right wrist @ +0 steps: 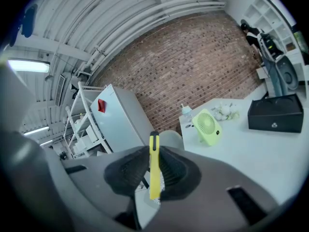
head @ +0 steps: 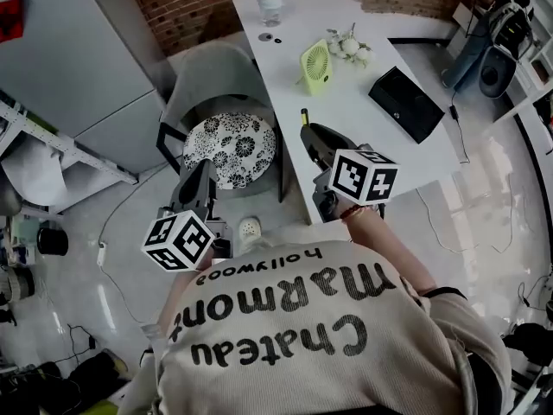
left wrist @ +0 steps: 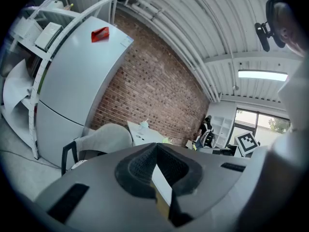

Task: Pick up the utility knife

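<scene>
The utility knife (right wrist: 154, 170) is slim and yellow with a black tip. It stands upright between the pads of my right gripper (right wrist: 154, 153), which is shut on it. In the head view the right gripper (head: 309, 134) hangs over the near end of the white table (head: 354, 119), and the knife's yellow end (head: 304, 116) pokes out past its jaws. My left gripper (head: 204, 174) is off the table to the left, above the chair. In the left gripper view its pads meet at the tips of the left gripper (left wrist: 155, 148) with nothing held.
On the table stand a green desk fan (head: 314, 66), a black box (head: 406, 102), white flowers (head: 350, 46) and a bottle (head: 270, 5). A chair with a patterned cushion (head: 229, 148) sits left of the table. A grey fridge (head: 78, 59) stands further left.
</scene>
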### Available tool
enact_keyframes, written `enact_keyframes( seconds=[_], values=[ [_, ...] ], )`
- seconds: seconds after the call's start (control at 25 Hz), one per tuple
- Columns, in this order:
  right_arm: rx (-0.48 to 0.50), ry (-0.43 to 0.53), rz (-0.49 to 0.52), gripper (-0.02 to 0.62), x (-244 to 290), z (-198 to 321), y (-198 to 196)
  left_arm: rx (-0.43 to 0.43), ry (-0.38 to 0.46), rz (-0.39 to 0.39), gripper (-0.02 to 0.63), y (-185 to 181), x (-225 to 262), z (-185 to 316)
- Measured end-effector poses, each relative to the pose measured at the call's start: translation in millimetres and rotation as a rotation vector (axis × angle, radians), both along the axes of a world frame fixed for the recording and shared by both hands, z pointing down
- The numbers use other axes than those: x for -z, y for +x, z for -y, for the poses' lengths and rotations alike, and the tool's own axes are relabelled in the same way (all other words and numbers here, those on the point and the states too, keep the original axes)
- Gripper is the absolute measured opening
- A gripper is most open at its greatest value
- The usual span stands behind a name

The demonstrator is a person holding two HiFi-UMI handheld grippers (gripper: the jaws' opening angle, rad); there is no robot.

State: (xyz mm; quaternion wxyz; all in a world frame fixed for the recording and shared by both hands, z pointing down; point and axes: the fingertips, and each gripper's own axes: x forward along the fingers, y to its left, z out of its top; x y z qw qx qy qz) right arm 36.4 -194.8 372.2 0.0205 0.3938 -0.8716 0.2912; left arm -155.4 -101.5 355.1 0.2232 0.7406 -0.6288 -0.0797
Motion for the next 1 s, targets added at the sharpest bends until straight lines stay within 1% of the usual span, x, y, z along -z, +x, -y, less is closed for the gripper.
enact_keyframes(
  seconds=[0.16,0.28,0.52,0.72,1.0],
  values=[
    [0.019,0.034,-0.006,0.066,7,-12,7,0.029,-0.003,0.032,0.002,9,2,-15],
    [0.04,0.05,-0.011,0.066,8,-20,9,0.047,-0.011,0.039,0.002,14,1,-26],
    [0.083,0.059,-0.028,0.067,4,-38,16,0.075,-0.013,0.026,0.002,26,-4,-44],
    [0.112,0.062,-0.039,0.067,0,-50,20,0.069,-0.01,0.012,0.002,37,-8,-55],
    [0.139,0.032,-0.061,0.067,-20,-57,25,0.097,-0.046,0.002,0.002,38,-21,-62]
  ],
)
